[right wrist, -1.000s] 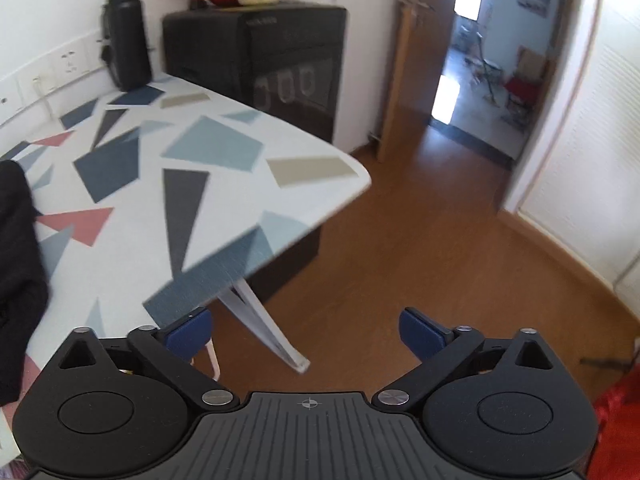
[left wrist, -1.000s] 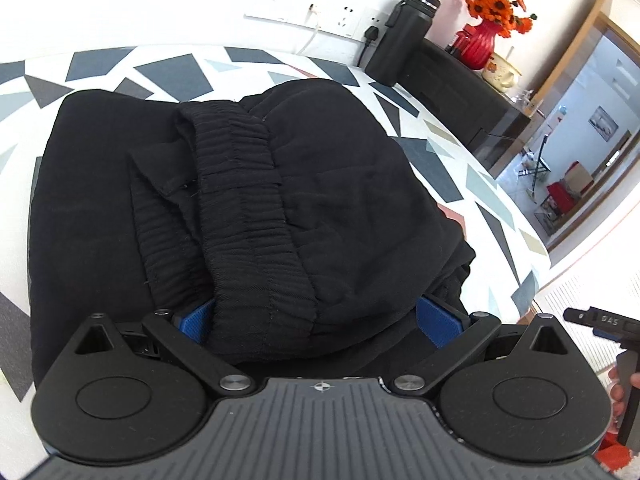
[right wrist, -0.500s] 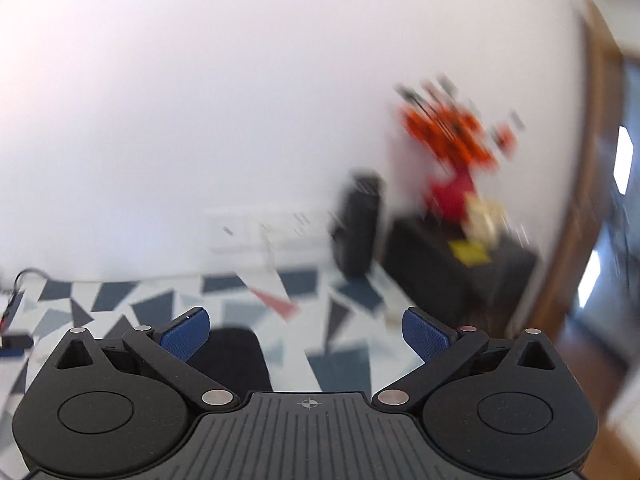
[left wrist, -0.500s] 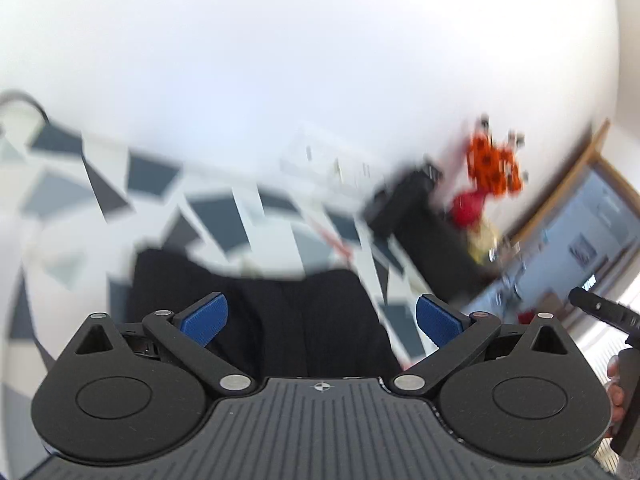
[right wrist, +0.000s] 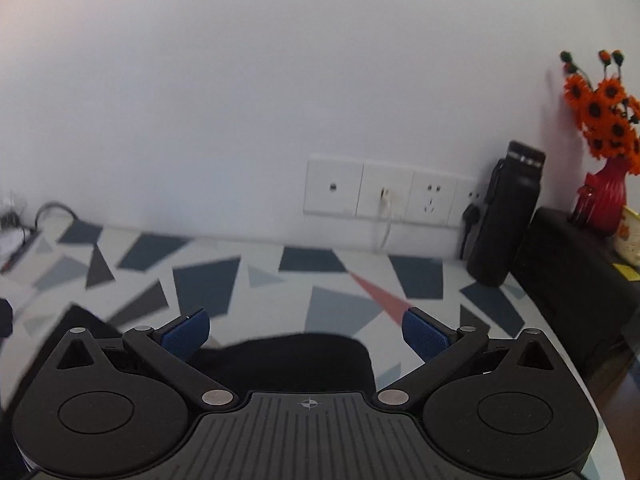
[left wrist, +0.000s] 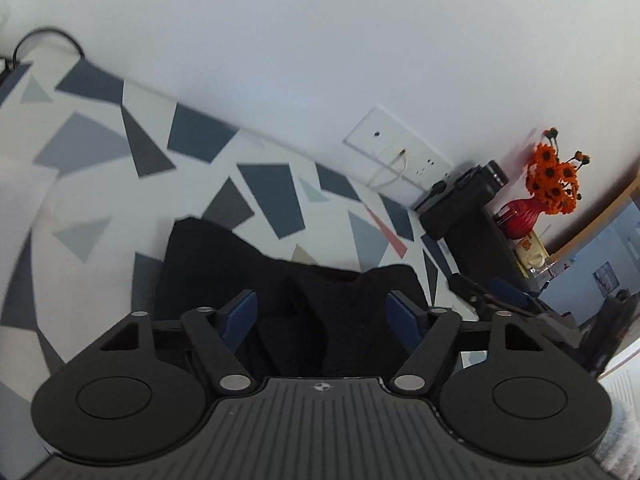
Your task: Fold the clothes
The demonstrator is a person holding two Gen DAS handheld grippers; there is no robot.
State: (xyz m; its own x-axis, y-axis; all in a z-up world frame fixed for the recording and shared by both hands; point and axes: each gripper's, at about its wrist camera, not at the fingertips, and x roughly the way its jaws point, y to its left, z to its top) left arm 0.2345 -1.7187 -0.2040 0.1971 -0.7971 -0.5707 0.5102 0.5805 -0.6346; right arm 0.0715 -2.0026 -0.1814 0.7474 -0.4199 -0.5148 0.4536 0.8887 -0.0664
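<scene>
A folded black garment (left wrist: 248,276) lies on the patterned table (left wrist: 260,184) and fills the lower middle of the left wrist view. My left gripper (left wrist: 325,314) hovers over its near part, open, with nothing pinched between the blue pads (left wrist: 239,314). The right wrist view shows the same black garment (right wrist: 288,356) low in the frame, behind my right gripper (right wrist: 306,334), which is open and holds nothing. The right gripper (left wrist: 508,304) also shows at the right edge of the left wrist view, beside the garment.
A black bottle (right wrist: 506,220) stands at the table's far right against the wall, below the sockets (right wrist: 384,192) and a white cable. A dark cabinet (right wrist: 576,264) with a red vase of orange flowers (right wrist: 604,128) sits right of the table. Cables lie at the far left.
Both grippers have tilted up and pulled back, so the wall now fills the views. The left gripper has lifted off the garment. The right swung from the floor and doorway toward the table.
</scene>
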